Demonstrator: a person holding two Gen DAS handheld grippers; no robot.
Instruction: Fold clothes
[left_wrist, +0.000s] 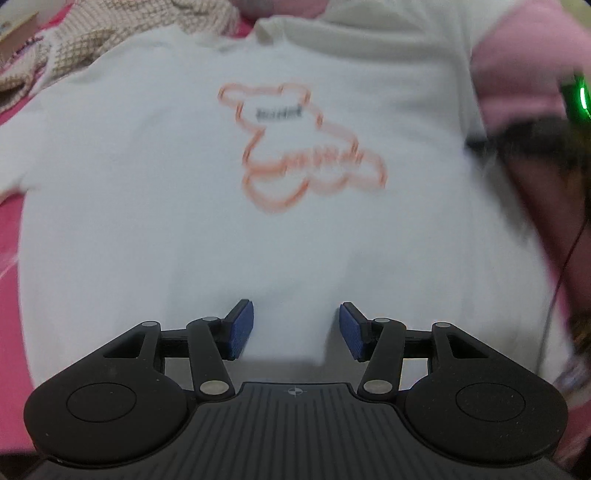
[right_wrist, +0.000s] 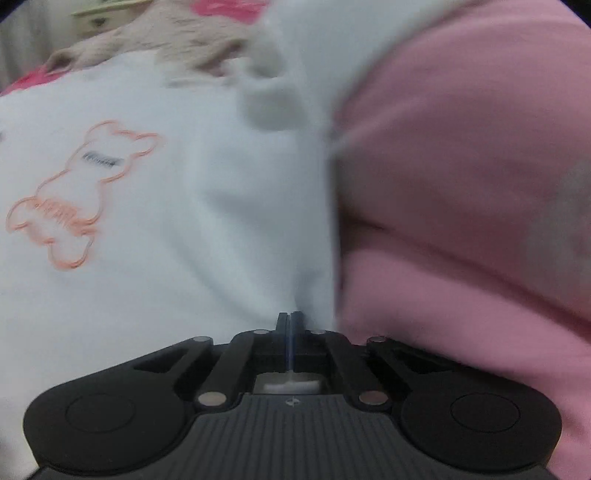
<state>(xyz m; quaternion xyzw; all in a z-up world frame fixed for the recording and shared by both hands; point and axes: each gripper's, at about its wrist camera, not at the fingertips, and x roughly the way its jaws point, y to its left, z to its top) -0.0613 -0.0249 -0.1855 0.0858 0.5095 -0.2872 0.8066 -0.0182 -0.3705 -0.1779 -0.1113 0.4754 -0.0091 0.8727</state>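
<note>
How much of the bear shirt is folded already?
Hardly any. Done: the white shirt lies spread out, bear print facing up. In hand: the right gripper is shut on a pinch of shirt cloth beside the pink sleeve; the left gripper is open over the shirt. Left: every fold.

Left gripper (left_wrist: 296, 328) angled steeply downward, its 2 blue-padded fingers (left_wrist: 242, 328) standing apart with nothing pinched between them. Right gripper (right_wrist: 290, 317) likewise tilted downward, fingers pressed fully together, a thin fold of white shirt (right_wrist: 184, 229) caught at the tips
</note>
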